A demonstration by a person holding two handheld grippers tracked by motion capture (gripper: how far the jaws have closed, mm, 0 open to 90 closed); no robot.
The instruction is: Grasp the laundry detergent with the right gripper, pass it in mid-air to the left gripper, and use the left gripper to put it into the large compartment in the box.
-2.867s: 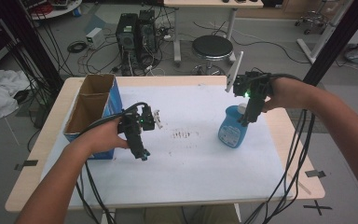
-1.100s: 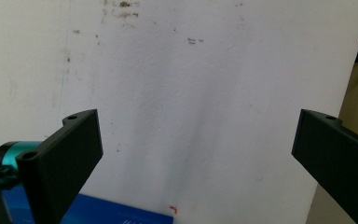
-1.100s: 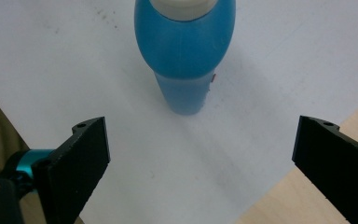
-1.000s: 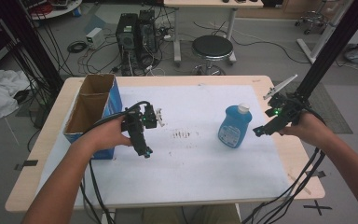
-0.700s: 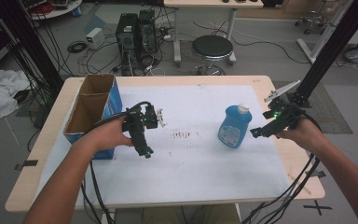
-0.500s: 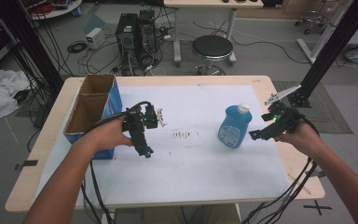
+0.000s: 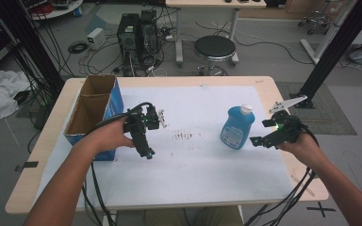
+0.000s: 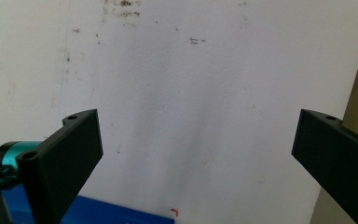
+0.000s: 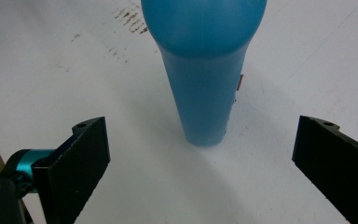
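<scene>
The right tool (image 7: 264,139) is held low over the surface (image 7: 198,174), jaws spread wide with nothing between them, and is aimed at the blue bottle (image 7: 236,127). In the right gripper view the bottle (image 9: 204,70) is seen straight ahead of the open jaws, standing upright on its base, apart from both jaws. In the high view the bottle, topped by a white cap (image 7: 247,108), is placed just beside the right tool, toward the right half of the surface. The grey plate (image 7: 287,102) on the right tool is seen above the hand (image 7: 299,143).

The left tool (image 7: 143,132) is held above the left-centre of the surface, well apart from the bottle, jaws also wide open and empty. In the left gripper view only the white sheet (image 8: 191,93) with faint dark smudges is seen between the jaws, plus a blue edge at the bottom. A patch of brown marks (image 7: 185,136) is seen on the sheet between the two tools. An open cardboard box with blue sides (image 7: 94,113) is set at the surface's left edge, just beside the left hand (image 7: 111,136). Cables (image 7: 287,202) are trailed off the near edge.
</scene>
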